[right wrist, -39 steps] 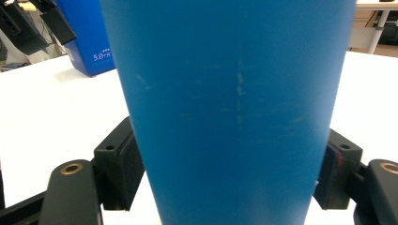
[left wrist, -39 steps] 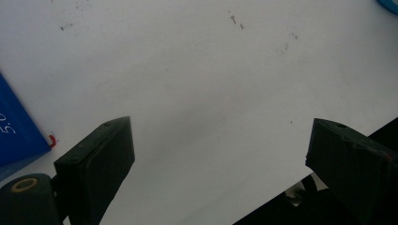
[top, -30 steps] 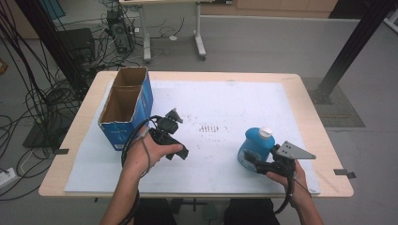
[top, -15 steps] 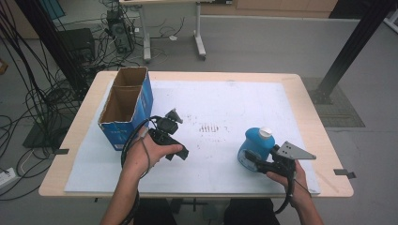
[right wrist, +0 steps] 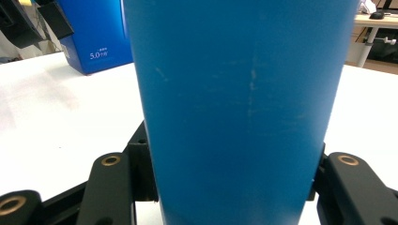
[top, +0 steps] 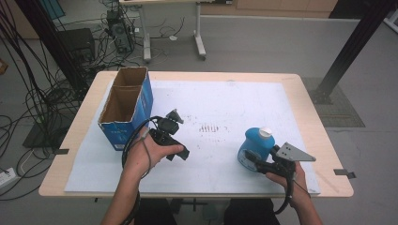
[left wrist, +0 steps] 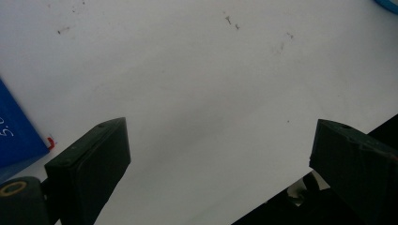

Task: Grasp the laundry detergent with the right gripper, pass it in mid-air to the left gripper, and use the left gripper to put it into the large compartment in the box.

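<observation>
blue bottle, upright on desk
right gripper fingers just closed, pinching its lower body; left gripper fingers spread, empty, well apart.

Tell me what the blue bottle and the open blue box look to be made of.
Blue bottle: likely plastic, a smooth, slightly glossy wall with fine pale scuffs in the right gripper view, and a white cap. The right claw is shut on it.
Blue box: cardboard, judging by the raw brown inside and flaps; the outside is printed blue with white lettering and looks smooth, perhaps coated.
</observation>
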A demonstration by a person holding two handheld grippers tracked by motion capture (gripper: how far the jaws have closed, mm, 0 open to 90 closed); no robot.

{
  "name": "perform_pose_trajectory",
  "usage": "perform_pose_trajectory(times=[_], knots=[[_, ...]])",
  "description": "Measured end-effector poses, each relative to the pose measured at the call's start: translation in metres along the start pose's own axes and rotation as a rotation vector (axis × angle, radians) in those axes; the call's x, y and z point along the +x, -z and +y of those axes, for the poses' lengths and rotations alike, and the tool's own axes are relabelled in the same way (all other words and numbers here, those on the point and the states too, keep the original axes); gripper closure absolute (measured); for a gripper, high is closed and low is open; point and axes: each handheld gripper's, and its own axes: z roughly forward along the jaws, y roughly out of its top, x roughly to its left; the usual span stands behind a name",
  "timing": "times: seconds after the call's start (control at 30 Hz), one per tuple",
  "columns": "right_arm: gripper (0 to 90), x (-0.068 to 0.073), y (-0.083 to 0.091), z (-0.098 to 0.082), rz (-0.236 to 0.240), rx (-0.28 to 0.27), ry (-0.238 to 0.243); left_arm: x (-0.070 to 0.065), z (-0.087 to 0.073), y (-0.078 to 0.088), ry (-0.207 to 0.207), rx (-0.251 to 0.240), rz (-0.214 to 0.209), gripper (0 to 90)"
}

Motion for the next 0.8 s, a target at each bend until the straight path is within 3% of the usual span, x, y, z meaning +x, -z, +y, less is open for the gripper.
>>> perform_pose_trajectory(times=[0.8], knots=[[43.3,-0.0004,-0.0003,0.0005,0.003,0.003,0.006,-0.0034,0.0048,0.0031,0.005,0.008,-0.001,7.3]])
